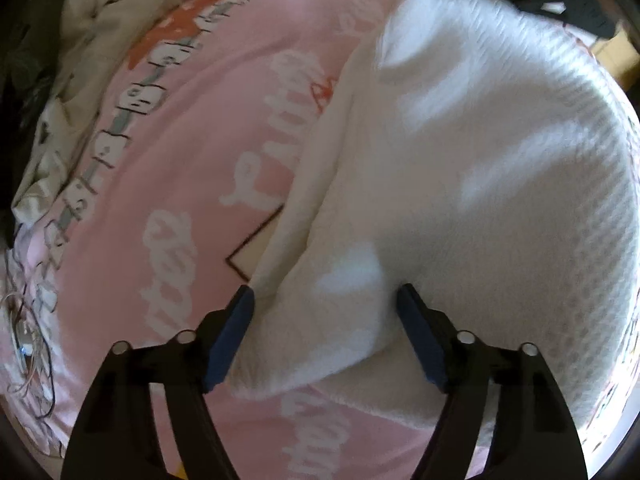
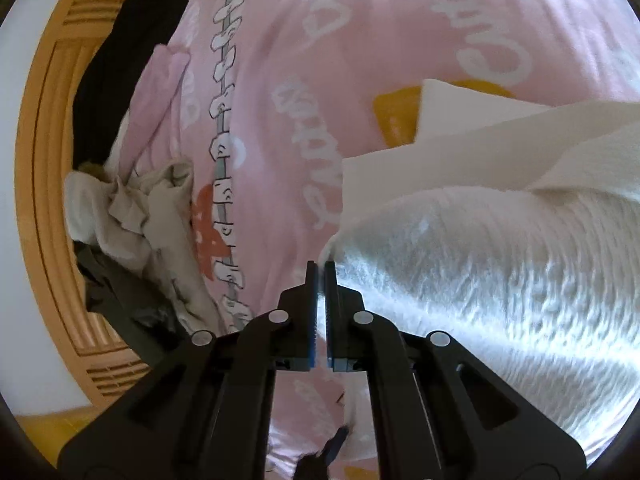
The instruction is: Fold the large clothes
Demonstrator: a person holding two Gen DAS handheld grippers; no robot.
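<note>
My left gripper points down with its fingers spread wide astride a hump of the white garment, the pads not pressing it. My right gripper has its fingers pressed together, and I cannot tell whether a thin edge of the garment is caught between them. The garment lies on the pink printed bed cover. To the far left sit crumpled beige clothes, dark clothes and the wooden headboard. Thin cables lie at the cover's left edge.
</note>
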